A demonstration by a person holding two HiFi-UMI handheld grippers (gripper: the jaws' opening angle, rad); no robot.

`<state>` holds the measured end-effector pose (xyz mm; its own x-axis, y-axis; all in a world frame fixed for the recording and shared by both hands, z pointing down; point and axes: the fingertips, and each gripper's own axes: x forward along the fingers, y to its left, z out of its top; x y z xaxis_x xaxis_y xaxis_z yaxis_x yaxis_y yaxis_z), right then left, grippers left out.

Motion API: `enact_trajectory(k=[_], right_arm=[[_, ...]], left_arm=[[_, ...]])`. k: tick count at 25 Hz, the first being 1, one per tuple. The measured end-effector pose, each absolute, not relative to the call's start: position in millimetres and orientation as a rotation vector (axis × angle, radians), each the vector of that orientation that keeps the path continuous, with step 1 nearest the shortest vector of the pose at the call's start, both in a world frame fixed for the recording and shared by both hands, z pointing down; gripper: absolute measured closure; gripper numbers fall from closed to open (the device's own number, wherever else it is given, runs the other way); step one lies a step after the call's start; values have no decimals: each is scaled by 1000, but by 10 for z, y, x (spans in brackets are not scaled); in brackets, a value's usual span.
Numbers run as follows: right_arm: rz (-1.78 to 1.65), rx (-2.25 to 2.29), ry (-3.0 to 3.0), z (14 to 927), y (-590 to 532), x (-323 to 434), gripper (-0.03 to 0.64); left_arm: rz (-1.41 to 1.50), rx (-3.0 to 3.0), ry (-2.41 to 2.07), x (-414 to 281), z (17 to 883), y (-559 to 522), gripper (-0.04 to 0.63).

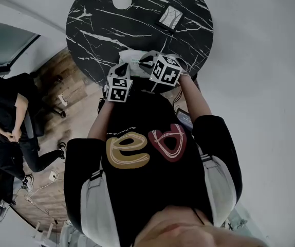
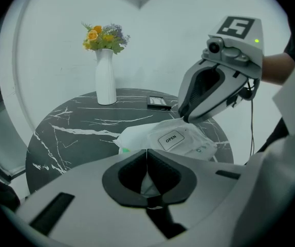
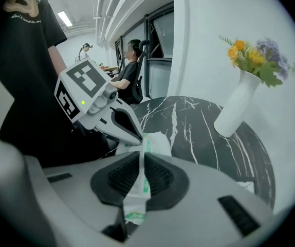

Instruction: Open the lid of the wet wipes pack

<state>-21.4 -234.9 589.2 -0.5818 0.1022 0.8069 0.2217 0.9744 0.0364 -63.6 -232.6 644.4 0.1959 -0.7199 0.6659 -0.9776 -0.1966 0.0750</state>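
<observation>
The white wet wipes pack (image 1: 133,58) lies at the near edge of the round black marble table (image 1: 106,24). In the left gripper view its "OPEN" lid label (image 2: 170,138) lies flat on the pack's top. My left gripper (image 2: 146,154) is shut on the pack's near film edge. My right gripper (image 3: 142,157) is shut on the pack's end seam, which has green print and runs down between its pads. From the left gripper view, the right gripper (image 2: 184,118) has its tip at the pack's far right corner. Both marker cubes show in the head view, left (image 1: 118,88) and right (image 1: 165,70).
A white vase with flowers (image 2: 105,78) stands at the table's far side. A dark flat object (image 2: 159,103) lies near it. A person (image 1: 6,122) stands on the wood floor to the left. Another person (image 3: 129,71) sits in an office chair by the windows.
</observation>
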Motion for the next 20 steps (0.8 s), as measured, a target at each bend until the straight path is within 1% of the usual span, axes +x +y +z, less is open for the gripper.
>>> enact_trajectory(k=[20], right_arm=[[-107,-153,-2254,5823,-2693,-232,597]], left_arm=[[696,1960,-1575,-624,6461,-2311,575]])
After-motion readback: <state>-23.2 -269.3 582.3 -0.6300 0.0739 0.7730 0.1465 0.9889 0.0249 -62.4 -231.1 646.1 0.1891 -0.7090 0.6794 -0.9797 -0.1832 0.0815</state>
